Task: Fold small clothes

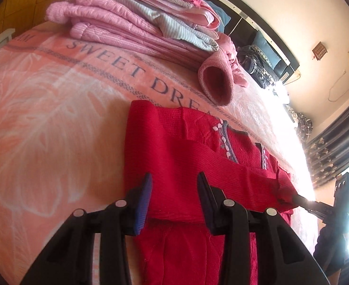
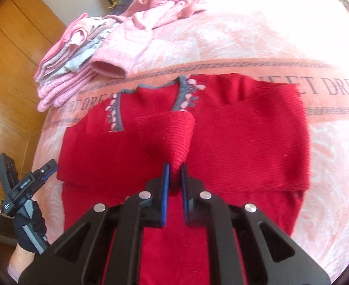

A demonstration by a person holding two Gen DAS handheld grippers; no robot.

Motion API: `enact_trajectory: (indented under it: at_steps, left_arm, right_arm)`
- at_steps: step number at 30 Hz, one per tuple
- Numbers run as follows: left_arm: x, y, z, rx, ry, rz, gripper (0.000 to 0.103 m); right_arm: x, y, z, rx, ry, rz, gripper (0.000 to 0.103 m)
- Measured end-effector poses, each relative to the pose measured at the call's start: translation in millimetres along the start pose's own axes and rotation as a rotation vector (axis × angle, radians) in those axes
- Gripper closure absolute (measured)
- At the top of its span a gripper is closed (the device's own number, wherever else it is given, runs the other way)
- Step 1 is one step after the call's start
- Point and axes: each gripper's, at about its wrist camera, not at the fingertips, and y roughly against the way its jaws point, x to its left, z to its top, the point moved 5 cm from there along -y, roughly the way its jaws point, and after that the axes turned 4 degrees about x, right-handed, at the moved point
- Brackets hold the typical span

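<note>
Left wrist view: the left gripper (image 1: 174, 185) hangs with its jaws wide and nothing between them, just above the near part of the red sweater (image 1: 188, 142), which lies flat on the pink blanket (image 1: 43, 109). The sweater's lower part is cut off behind the gripper body. One sleeve (image 1: 233, 180) crosses the chest towards the right, and its cuff end meets the tip of the right gripper (image 1: 300, 199), whose fingers are mostly washed out by window glare. One stack of folded pink and striped clothes (image 1: 126, 23) sits farther up the blanket, with one loose pink garment (image 1: 219, 80) beside it. Dark items by the headboard are too small to identify.

Right wrist view: the right gripper (image 2: 174, 178) has its jaws narrow, pinching the sleeve's (image 2: 172, 137) cuff above the sweater's (image 2: 245, 142) chest. The second sleeve (image 2: 288, 109) lies folded over the right shoulder area. The left gripper (image 2: 47, 168) shows at the left edge, held in a gloved hand (image 2: 30, 232), beside the sweater's edge. The folded stack (image 2: 67, 66) and loose pink garment (image 2: 136, 42) lie beyond the collar.
</note>
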Motion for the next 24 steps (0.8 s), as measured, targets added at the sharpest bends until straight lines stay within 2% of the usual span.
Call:
enact_trajectory:
  at_steps: [3, 4, 6, 9, 13, 15, 16, 17, 19, 24]
  left_arm:
    - [-10, -22, -9, 0.058, -0.053, 0.051, 0.063]
    - [-12, -30, -12, 0.079, -0.062, 0.073, 0.063]
    - [-13, -35, -15, 0.074, -0.074, 0.095, 0.063]
    - [-16, -28, -12, 0.057, -0.077, 0.100, 0.063]
    - [-28, -9, -5, -0.009, -0.096, 0.093, 0.063]
    - [-37, -6, -4, -0.014, -0.108, 0.078, 0.063]
    - [-41, -7, -4, -0.009, -0.114, 0.069, 0.063]
    - [-44, -9, -6, 0.002, -0.120, 0.064, 0.063]
    - [-47, -16, -11, 0.025, -0.128, 0.067, 0.063]
    - [-38, -30, -20, 0.065, -0.118, 0.085, 0.062]
  right_arm:
    - [-27, -13, -6, 0.037, -0.041, -0.002, 0.093]
    - [-35, -19, -9, 0.058, -0.052, -0.021, 0.088]
    - [-51, -20, -12, 0.057, -0.076, -0.079, 0.084]
    - [-62, -5, -9, 0.015, -0.097, -0.085, 0.084]
    - [-41, 17, 1, -0.038, -0.032, -0.044, 0.084]
    - [-17, 16, 4, -0.037, 0.012, -0.004, 0.082]
    - [-4, 11, 4, -0.028, 0.042, -0.004, 0.078]
    - [7, 5, 3, -0.015, 0.075, -0.024, 0.070]
    - [26, -12, 1, 0.009, 0.139, -0.117, 0.064]
    - [32, -54, -8, 0.087, 0.206, -0.303, 0.064]
